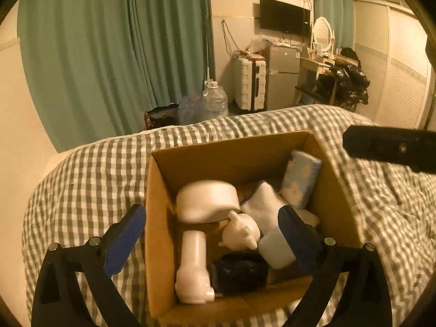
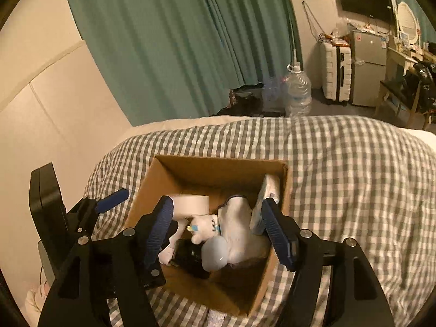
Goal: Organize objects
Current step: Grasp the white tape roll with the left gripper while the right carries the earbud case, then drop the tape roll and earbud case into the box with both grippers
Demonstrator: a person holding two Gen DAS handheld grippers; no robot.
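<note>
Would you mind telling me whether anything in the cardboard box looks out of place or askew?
Nothing is spilled or visibly damaged, but the cardboard box is packed loosely: the tape roll leans tilted on the white flashlight, and the blue tissue pack stands tipped against the far-right wall. The box sits skewed on the checked blanket.

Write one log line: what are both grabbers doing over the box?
left gripper: open, empty | right gripper: open, empty | both above cardboard box | box: full of stuff | on checked blanket

A lived-in bedroom; checked quilt [image 2: 340, 169] on bed; green curtains [image 1: 109, 54]; wall television [image 1: 284, 17]; suitcase [image 1: 249, 84]
</note>
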